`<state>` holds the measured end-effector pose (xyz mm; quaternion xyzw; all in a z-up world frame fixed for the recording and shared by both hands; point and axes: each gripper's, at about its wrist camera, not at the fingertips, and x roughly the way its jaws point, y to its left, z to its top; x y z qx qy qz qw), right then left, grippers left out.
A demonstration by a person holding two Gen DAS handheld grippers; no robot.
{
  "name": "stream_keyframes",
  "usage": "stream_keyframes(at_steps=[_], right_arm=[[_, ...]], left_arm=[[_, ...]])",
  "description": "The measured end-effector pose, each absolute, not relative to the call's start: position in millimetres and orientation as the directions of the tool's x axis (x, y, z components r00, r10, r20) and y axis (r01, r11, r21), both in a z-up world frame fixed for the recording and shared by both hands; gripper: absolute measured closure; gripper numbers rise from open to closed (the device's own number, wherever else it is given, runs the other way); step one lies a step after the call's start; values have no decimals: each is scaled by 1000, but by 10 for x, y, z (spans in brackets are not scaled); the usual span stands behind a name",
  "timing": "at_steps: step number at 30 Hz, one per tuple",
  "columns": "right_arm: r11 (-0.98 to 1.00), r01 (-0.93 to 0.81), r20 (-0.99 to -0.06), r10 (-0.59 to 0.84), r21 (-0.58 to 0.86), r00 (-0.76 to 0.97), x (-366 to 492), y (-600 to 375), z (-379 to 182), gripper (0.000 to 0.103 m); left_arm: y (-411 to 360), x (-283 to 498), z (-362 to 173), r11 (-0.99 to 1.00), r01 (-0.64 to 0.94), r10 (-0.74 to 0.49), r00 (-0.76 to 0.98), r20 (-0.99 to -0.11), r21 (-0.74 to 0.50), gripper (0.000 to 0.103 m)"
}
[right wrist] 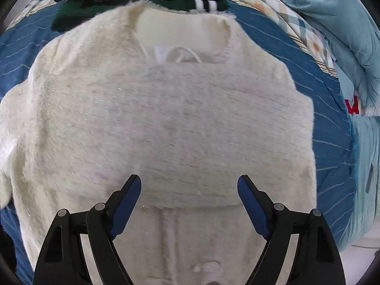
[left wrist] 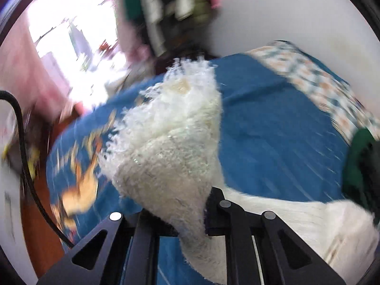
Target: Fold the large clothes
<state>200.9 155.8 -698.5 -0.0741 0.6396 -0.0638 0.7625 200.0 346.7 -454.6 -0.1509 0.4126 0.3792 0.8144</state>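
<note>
We see a cream fleecy garment [right wrist: 166, 123] lying on the blue bedspread [right wrist: 332, 123] of a bed, collar towards a dark green garment [right wrist: 71, 16] at the far edge. The left tool [left wrist: 190, 216] is clamped on a fleecy portion of the cream garment, which rises as a flap in front of its camera; this view is blurred. The right tool [right wrist: 189, 187] hangs above the garment's body with its blue pads [right wrist: 128, 199] wide apart and nothing between them.

We judge the step to be a fold of the gripped portion across the body. To do it well, we would carry the flap low and taut, lay its edge parallel to the opposite side, and use the free tool to pin or smooth the body.

No containers appear in either view; the garments rest directly on the bed.
</note>
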Motion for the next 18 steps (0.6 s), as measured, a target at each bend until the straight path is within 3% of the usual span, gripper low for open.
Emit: stream_keyframes(at_steps=[7,12,18], right_arm=[[993,57,-981,-112,-105,158,2581,1184,-6465,18],[986,164,-987,-56,-32,149,2868,603,-6381,18],[949,313,-987,-88,-41,136,2941,-435,-6378,18]], left_arm=[[2475,2512,-4279,860,-488,423,520,-742,149,94],[1539,2870,-4160,950,-308,235,580,-780,58,94],[88,3242,-4267,994,-55,-45,554,-831,-91,94]])
